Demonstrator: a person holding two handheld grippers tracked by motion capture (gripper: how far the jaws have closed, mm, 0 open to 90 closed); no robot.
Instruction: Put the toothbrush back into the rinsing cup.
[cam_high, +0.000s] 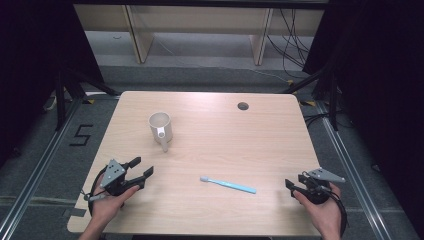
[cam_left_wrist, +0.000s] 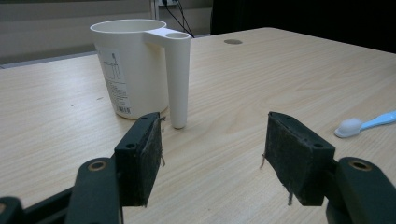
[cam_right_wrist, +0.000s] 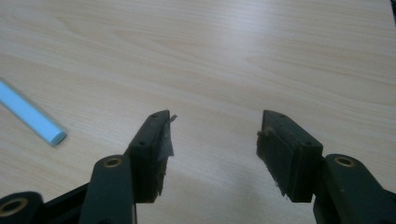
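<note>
Lying flat between both open tools, toothbrush (cam_high: 228, 184): pale-blue handle, white head.

A white cup (cam_high: 160, 127) is standing upright on the wooden table's far left, handle facing the person. A blue toothbrush (cam_high: 228, 184) is lying flat nearer, white head pointing left.

A recording lab, set up for filming handwork at one table.

The pale wooden table (cam_high: 210, 150) with a cable hole (cam_high: 243, 106) stands on grey carpet, hemmed in by black curtains (cam_high: 380, 75) at both sides. Metal floor rails (cam_high: 350, 165) run along its flanks, black stand legs (cam_high: 62, 95) rise beside them, and a taped figure "5" (cam_high: 81, 135) marks the floor. Loose cables (cam_high: 292, 42) hang behind, near the legs of further light-wood furniture (cam_high: 137, 35). Nothing domestic surrounds it.
</note>
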